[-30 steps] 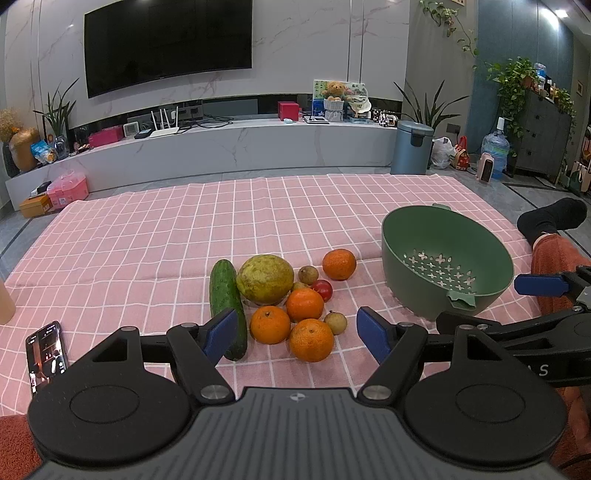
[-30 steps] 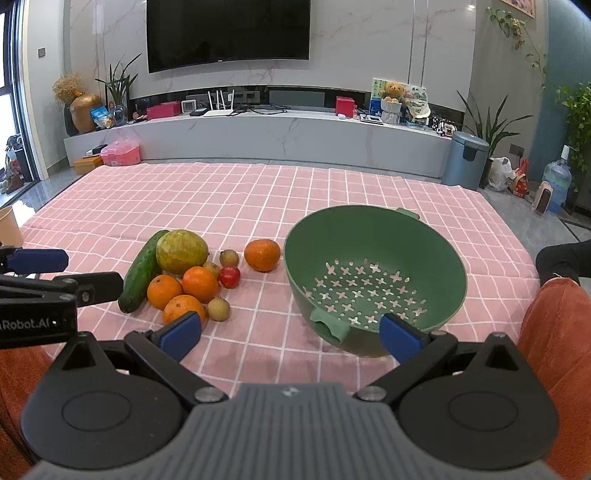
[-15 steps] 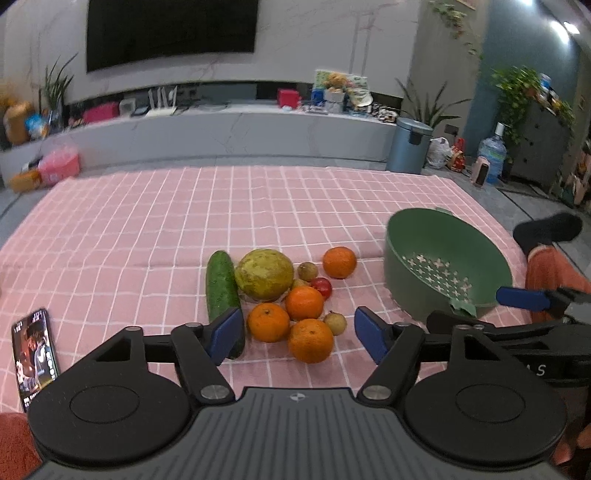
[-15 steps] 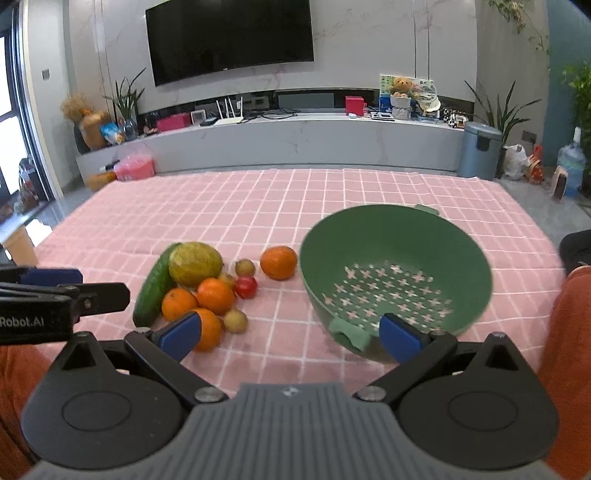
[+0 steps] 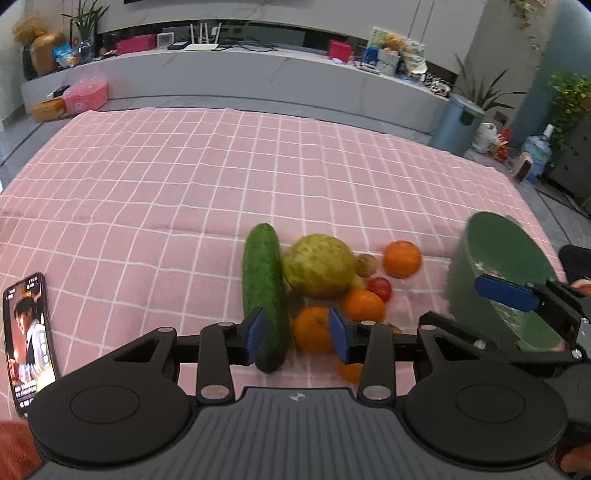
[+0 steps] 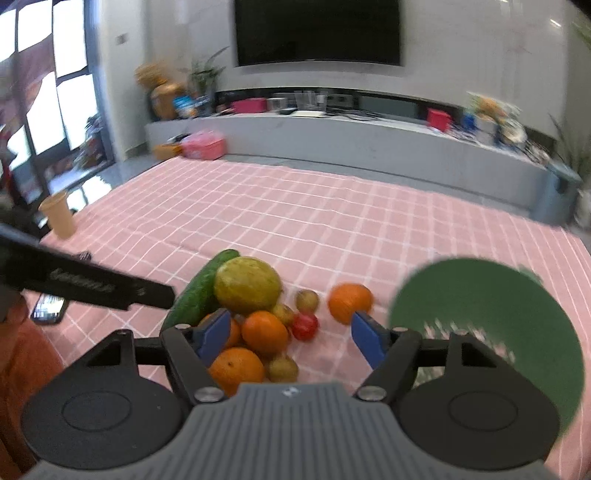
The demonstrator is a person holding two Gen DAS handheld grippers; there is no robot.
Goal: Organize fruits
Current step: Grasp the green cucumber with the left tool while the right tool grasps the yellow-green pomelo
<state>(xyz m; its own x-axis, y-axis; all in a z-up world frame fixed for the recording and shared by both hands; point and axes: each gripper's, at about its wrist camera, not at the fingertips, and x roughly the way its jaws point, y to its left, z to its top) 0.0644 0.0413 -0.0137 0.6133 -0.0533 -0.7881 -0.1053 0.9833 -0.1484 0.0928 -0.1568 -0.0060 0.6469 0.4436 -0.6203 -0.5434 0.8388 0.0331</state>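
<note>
Black left tool [image 6: 168, 293] arm, blurred white lettering, unreadable.

You are in a home living room: at 12 o'clock a wall-mounted television [image 6: 317, 31] hangs on a marble-look wall above a long low media console [image 5: 236, 70] cluttered with a router, boxes and a soft toy. Houseplants [image 5: 570, 99] stand at 2 o'clock, a pedal bin [image 5: 456, 123] near them, and a pink checked cloth [image 5: 221, 177] is spread before you.
</note>
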